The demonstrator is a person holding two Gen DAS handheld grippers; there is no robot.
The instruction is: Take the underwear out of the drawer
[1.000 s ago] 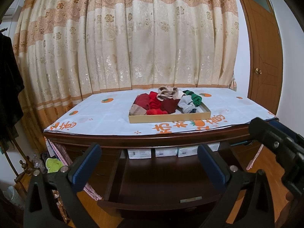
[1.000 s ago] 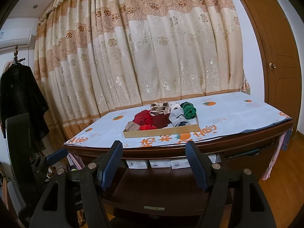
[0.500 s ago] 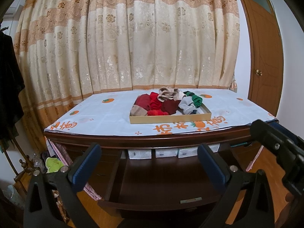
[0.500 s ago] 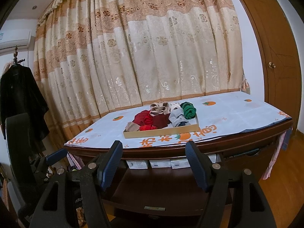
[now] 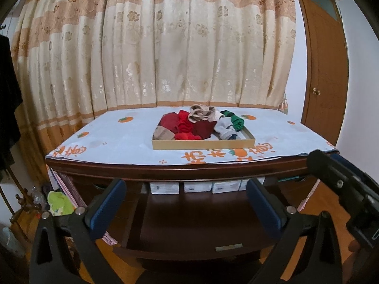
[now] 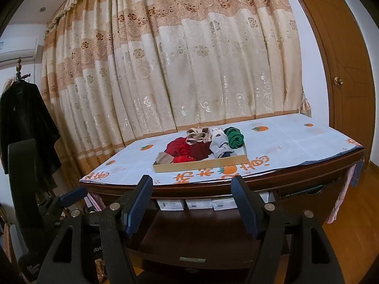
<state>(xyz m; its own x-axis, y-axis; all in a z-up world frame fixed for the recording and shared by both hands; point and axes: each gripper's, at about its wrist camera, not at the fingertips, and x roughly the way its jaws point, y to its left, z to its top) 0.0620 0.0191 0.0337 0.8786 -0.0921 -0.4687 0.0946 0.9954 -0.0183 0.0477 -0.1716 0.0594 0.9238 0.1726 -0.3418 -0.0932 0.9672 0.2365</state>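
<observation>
Both tools hang low before the desk (image 5: 118, 146), their fingers spread wide and holding nothing: the left tool (image 5: 187, 206) and the right tool (image 6: 191, 203) each point at the pulled-out drawer (image 5: 189, 227) just ahead of and below their fingertips. From both views the drawer's dark wooden floor looks bare; only its far back, under the desk edge, is hidden, where a row of white boxes (image 5: 203, 187) stands. The underwear (image 5: 199, 124) lies in a heap, red, beige, grey and green, in a shallow tray (image 5: 203, 144) on the desk top, well beyond and above both tools.

So the scene fits two readings: the clothes already lie out of the drawer with the drawer left open, or this tray counts as the drawer and the pile is yet to be lifted from it. The pictures do not settle which.

If a garment is to be picked, my judgement is that soft, tangled cloth wants a deep pinch on one piece only, taken from the top of the heap, such as the beige one, with the fingers coming down from above. The light tray may slide or tip; the other tool could steady its near rim. Lift slowly so neighbours fall away.
</observation>
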